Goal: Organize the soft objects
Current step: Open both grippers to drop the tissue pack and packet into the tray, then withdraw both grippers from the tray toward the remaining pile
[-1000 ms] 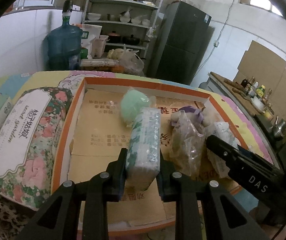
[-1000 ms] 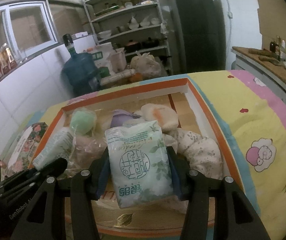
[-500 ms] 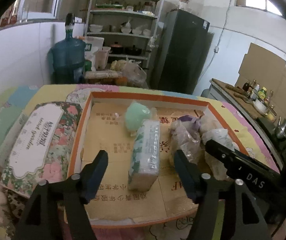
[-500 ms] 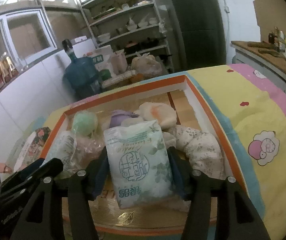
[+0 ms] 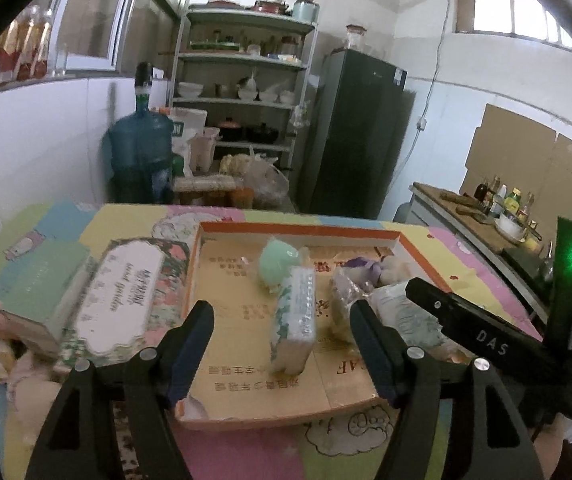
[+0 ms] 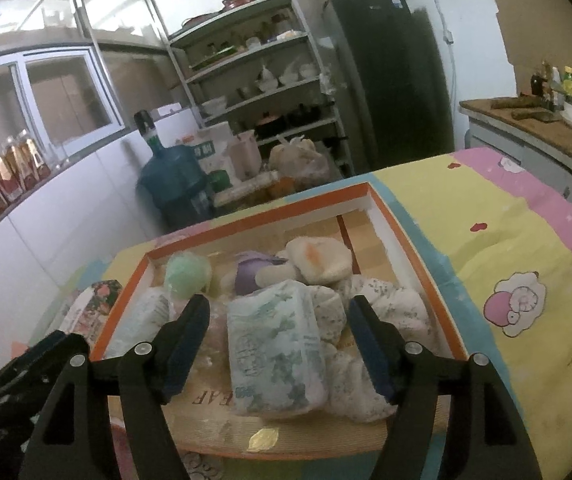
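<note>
I note a blue water jug [image 5: 139,156] on the floor by the white wall. Metal shelf rack [image 5: 246,80] behind it holds bowls and pots. Dark fridge [image 5: 356,132] stands right of the rack. Bottles [image 6: 562,80] sit on a side counter [image 6: 526,120].

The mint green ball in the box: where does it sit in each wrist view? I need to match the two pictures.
Left wrist: the mint green ball lies mid-frame in the far half of the orange-rimmed box, just beyond the upright tissue pack.
Right wrist: it sits in the box's far left corner, above the left finger.
Shared landmark: the blue water jug behind the table.
</note>
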Demonstrator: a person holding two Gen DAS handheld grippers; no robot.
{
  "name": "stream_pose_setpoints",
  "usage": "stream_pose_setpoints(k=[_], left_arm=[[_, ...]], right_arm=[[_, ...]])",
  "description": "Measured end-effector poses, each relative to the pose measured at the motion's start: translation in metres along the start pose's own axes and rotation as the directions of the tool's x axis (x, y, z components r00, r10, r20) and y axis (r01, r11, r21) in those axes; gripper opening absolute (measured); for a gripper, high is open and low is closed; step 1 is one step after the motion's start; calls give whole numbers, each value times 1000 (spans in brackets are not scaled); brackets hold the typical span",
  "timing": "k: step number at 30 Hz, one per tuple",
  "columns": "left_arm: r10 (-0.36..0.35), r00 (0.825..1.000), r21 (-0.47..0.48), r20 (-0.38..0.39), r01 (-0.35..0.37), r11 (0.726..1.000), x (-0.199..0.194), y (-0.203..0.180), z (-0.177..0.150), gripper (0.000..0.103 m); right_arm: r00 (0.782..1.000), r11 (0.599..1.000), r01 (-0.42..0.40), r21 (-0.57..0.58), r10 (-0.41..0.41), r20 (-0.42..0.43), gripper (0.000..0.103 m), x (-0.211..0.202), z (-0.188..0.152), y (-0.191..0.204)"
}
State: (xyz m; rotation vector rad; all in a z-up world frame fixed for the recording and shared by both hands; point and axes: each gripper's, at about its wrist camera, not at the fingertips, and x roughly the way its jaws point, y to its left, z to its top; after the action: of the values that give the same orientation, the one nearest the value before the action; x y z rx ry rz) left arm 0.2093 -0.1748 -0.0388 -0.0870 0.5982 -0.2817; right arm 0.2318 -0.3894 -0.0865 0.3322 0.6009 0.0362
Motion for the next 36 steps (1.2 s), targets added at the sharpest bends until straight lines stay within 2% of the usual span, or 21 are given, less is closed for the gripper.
stream_pose_setpoints(k=[8,24,36], left_arm=[[34,996,32,81,-36,999,-40,10,-1,70],[54,994,-14,95,-53,999,-85,57,-17,70],[133,978,-64,158,-124,990,-131,106,-28,70]], right_arm=[[999,999,9,-37,-7,51,73,-29,-8,21],[997,997,-36,-61,40,65,73,-74,-28,65],[995,991,-75,-114,81,55,73,-91,-47,115]])
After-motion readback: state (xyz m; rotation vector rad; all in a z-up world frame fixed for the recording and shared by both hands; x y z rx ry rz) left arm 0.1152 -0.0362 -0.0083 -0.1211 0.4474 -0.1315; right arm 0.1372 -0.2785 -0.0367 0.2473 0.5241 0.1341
